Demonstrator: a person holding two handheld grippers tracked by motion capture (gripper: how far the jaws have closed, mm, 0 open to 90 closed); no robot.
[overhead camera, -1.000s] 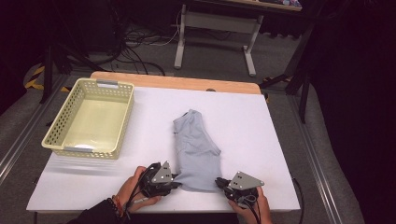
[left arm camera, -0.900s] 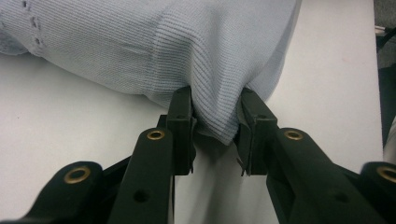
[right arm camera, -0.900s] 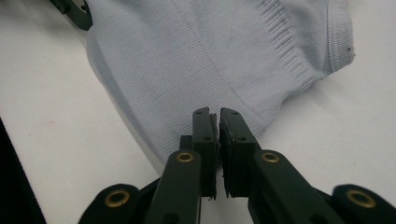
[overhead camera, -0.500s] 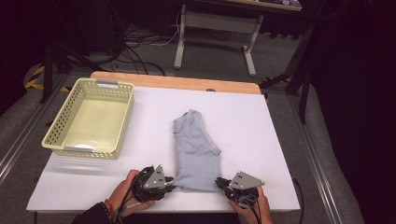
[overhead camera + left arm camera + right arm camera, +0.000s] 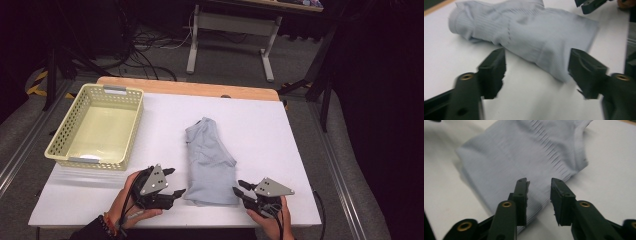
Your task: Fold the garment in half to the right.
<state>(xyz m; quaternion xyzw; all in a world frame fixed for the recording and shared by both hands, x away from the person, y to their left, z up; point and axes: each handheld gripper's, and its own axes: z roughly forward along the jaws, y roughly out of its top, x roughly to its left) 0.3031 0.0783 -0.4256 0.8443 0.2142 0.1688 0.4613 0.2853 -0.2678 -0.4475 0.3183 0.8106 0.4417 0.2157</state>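
- The grey garment (image 5: 209, 162) lies folded into a long narrow strip in the middle of the white counter (image 5: 280, 130), its near end close to the counter's front edge and its collar end pointing toward the far edge.
- The left claw (image 5: 176, 182) sits just beside the garment's near left corner; its jaws have just been opening and now stand wide, with bare counter and only a corner of the cloth behind the gap, pads not pressing on it.
- The right claw (image 5: 239, 188) sits at the near right corner; its jaws have just been opening too, to a narrow gap, with the cloth edge lying just beyond them and nothing pinched.
- Judged from this, a fold is done and both claws have let go of the cloth.
- The yellow basket (image 5: 59, 150) stands empty near the counter's left edge, well apart from the garment.
- What seems left: perhaps one more fold across the strip, then lifting the garment into the basket.
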